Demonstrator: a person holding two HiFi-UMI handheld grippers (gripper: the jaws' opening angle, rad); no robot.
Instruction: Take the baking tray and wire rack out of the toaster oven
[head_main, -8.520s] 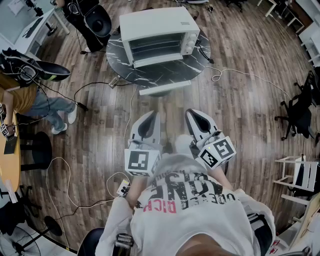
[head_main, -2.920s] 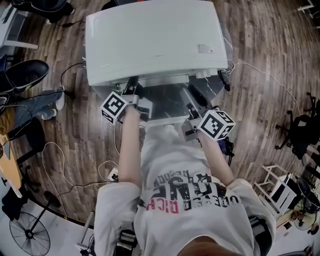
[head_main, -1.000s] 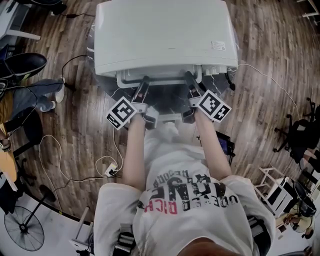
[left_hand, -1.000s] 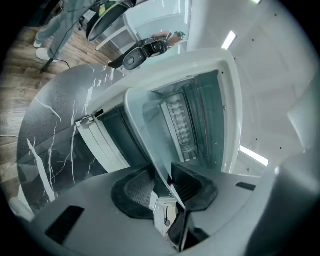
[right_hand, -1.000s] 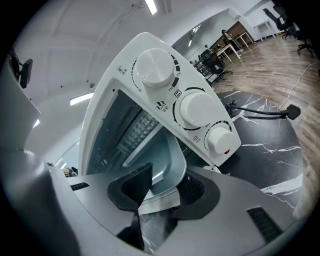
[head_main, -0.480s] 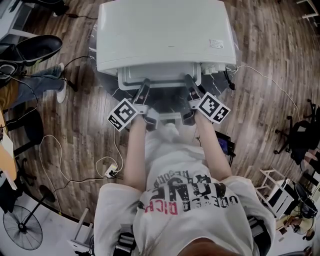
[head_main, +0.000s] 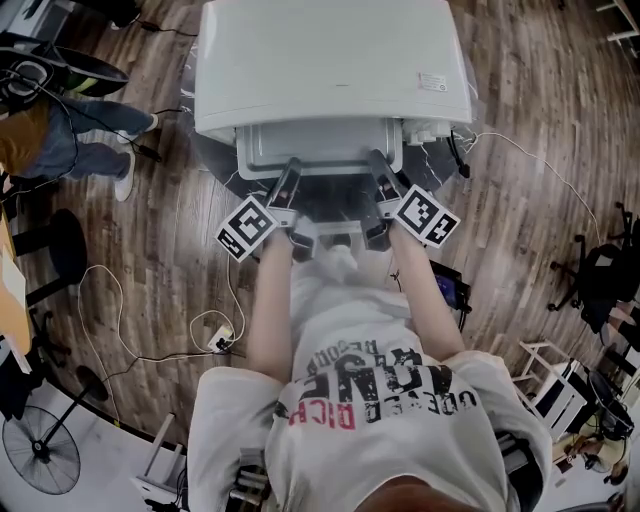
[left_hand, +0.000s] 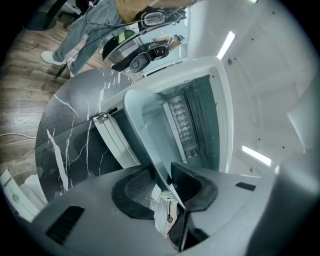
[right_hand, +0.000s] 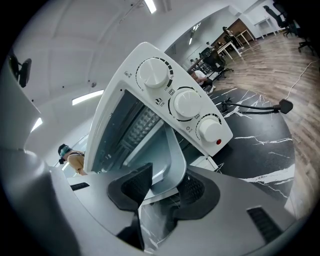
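**Tray part-way out, pinched at both front corners**

We see the pale grey metal baking tray jutting from the mouth of the white boxy toaster oven. The left gripper and right gripper each clamp its front rim, one near each corner, presumably so it slides out flat. We cannot make out the wire rack. The oven stands on the round black marbled table.

A round marble table (black with white veins) stands on the wood floor; a white toaster oven sits directly on it; a black cable lies across its top; a fan stands on the floor.
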